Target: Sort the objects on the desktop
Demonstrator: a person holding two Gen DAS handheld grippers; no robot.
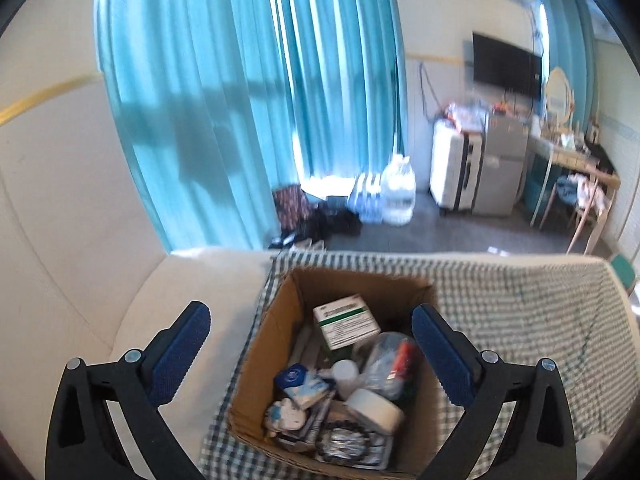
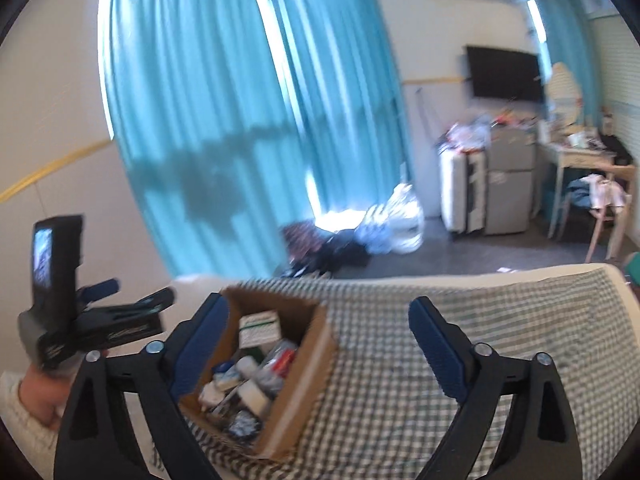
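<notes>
One checked cloth [image 1: 520, 320] covers the surface, and on it sits our cardboard box [image 1: 276, 344], packed with small things: a green-and-white carton [image 1: 346, 320], a crinkly plastic bag [image 1: 386, 364], a white tape roll [image 1: 374, 410], a bead bracelet [image 1: 344, 440]. We judge them light; the carton is stiff enough to pinch by its sides. Both left gripper [image 1: 310, 346] and right gripper [image 2: 318, 344] gape wide, empty.

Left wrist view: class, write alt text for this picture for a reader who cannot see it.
An open cardboard box full of small items, among them a green-and-white carton and a roll of white tape, sits on a checked cloth. The left claw is open and empty above it. Blue curtains hang behind.
</notes>
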